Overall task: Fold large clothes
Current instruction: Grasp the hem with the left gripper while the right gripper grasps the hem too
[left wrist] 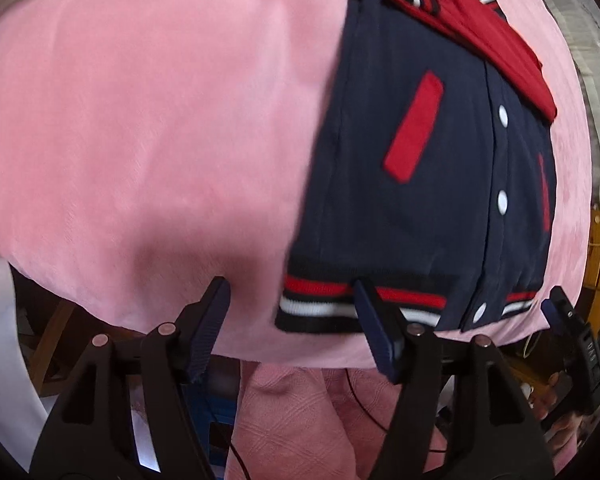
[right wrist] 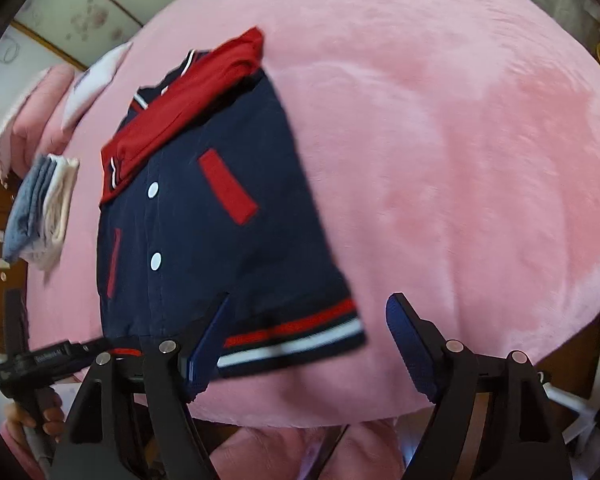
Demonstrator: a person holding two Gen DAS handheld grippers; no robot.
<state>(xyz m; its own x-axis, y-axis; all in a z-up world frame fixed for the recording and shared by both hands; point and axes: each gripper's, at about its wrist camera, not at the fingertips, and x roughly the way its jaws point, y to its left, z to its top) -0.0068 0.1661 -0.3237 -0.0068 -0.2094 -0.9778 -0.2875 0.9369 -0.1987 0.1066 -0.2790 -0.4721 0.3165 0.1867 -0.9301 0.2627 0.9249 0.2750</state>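
Above the pink blanket, both the left gripper and right gripper hang spread apart by the folded jacket.

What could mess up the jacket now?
1. The jacket's striped hem lies close to the edge of the pink bed, so a careless tug might slide it off.
2. The red sleeves rest loosely folded across the top; lifting the hem could let them flop open.
3. Both grippers, left and right, are open; a shallow pinch may catch just one layer.

open right tongs above folded jacket.
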